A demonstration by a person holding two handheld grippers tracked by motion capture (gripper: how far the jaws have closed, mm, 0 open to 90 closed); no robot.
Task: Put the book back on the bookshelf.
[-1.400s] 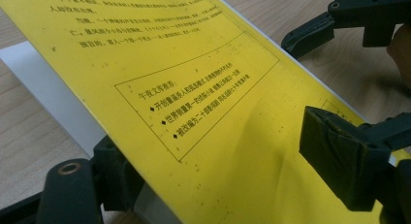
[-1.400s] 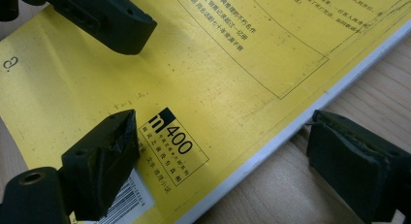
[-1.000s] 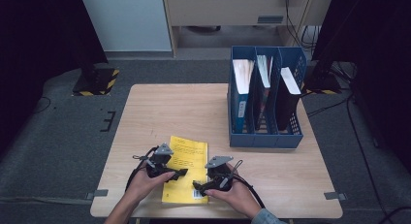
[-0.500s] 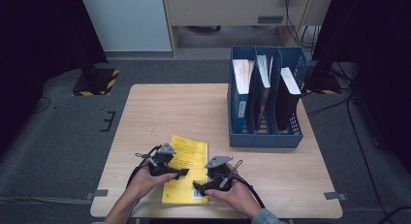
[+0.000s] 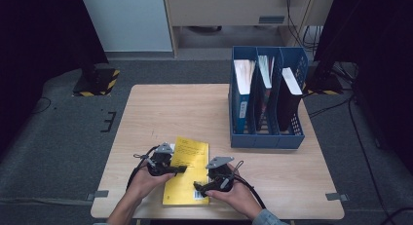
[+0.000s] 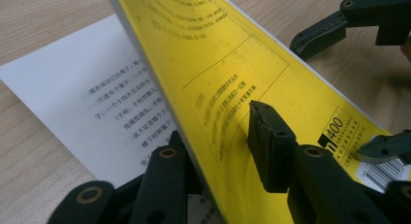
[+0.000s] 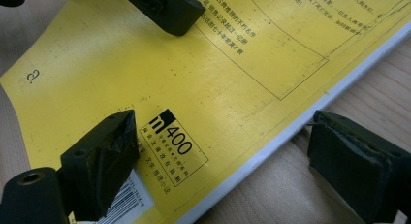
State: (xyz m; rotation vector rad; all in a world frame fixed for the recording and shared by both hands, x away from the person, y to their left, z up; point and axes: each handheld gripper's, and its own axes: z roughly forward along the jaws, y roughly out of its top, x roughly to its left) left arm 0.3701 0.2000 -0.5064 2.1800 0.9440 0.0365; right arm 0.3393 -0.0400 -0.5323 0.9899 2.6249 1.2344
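A yellow book [image 5: 187,169] lies near the table's front edge between my two grippers. My left gripper [image 5: 176,168] has just been closing its jaws on the book's left side. In the left gripper view [image 6: 218,132] the yellow cover [image 6: 232,64] is lifted off a white printed page [image 6: 92,98], with one jaw under the cover and the other pad pressed on top. My right gripper [image 5: 198,186] is open over the book's near right corner. In the right gripper view [image 7: 228,166] one jaw rests over the cover by the barcode [image 7: 128,200] and the other stands off the book above the wood.
A blue three-slot file holder [image 5: 265,137] with books and papers stands at the table's right rear. The wooden table [image 5: 195,108] is bare behind the book. Cables trail from both grippers toward the front edge.
Both hands have kept their places. The left gripper's jaws have narrowed onto the book's cover.
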